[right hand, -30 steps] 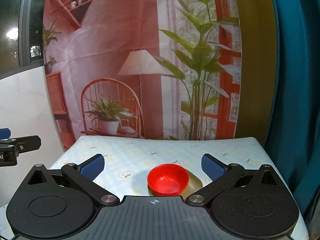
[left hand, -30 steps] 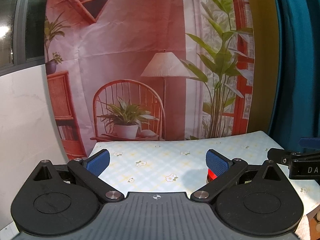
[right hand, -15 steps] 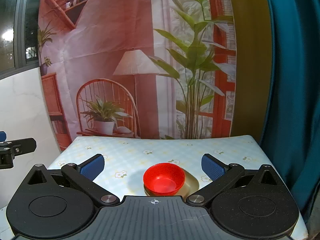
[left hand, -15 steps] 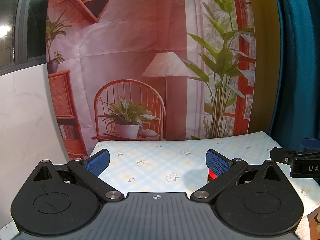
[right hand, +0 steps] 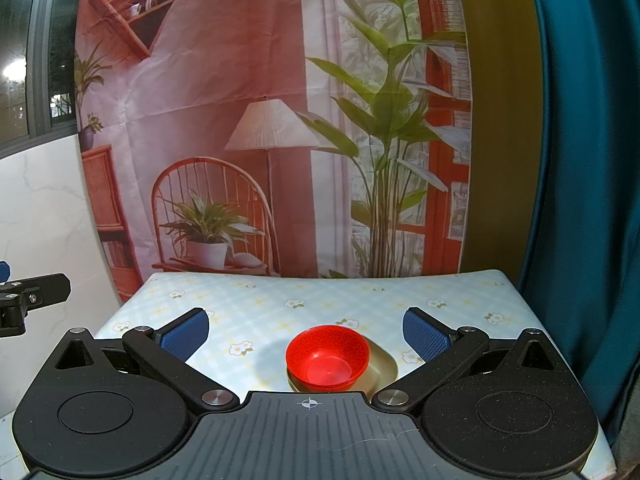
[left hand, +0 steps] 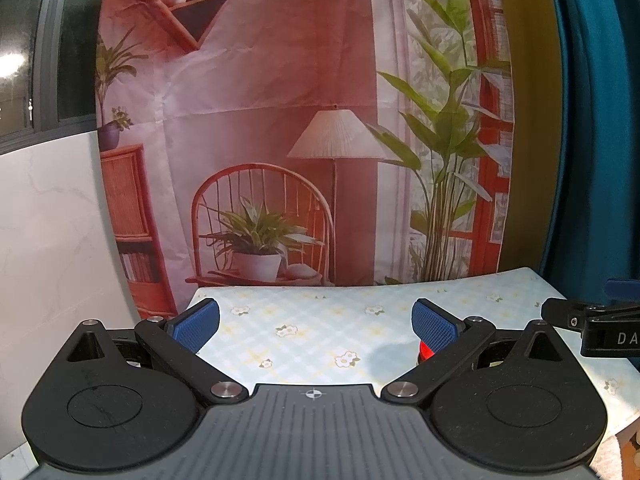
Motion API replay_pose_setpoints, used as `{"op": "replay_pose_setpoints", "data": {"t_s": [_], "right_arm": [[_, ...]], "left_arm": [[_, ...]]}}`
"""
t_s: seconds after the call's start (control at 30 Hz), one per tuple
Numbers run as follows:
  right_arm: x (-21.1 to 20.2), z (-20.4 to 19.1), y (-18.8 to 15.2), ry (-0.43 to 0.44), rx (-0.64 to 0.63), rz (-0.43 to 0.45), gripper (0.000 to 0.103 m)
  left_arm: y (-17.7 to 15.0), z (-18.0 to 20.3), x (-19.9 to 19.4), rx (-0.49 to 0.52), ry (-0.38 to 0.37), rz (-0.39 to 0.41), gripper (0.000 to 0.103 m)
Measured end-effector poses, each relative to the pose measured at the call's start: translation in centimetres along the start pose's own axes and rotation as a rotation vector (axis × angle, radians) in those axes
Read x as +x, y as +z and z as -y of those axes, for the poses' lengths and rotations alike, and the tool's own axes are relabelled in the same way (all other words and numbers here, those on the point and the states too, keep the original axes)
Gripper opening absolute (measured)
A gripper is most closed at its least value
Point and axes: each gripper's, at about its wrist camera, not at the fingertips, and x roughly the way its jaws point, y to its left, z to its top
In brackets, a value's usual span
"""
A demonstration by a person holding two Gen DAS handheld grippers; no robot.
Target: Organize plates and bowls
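A red bowl [right hand: 327, 359] sits on a gold plate [right hand: 383, 368] on the flowered tablecloth [right hand: 320, 304]. My right gripper [right hand: 306, 334] is open and empty, held above and just short of the bowl, which lies between its blue pads. In the left wrist view only a red sliver of the bowl [left hand: 424, 350] shows behind the right finger. My left gripper [left hand: 316, 322] is open and empty over the table's left part. Each gripper's tip shows at the edge of the other's view.
A printed backdrop [right hand: 256, 120] of a chair, lamp and plants hangs right behind the table. A teal curtain [right hand: 580, 160] hangs on the right. A white marble wall [left hand: 48, 220] stands on the left. The table's right edge [right hand: 532, 312] is close to the plate.
The right gripper has drifted slightly right, so the bowl sits a little more left in its view. The left gripper has barely moved.
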Motion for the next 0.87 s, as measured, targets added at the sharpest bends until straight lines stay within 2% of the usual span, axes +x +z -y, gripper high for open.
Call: {"op": "replay_pose_setpoints", "data": {"t_s": [0.87], "right_arm": [[-0.02,0.13,0.05,0.000,-0.001,0.000,0.103]], "left_arm": [[0.03,-0.14,-0.35,-0.002,0.000,0.022,0.103]]}}
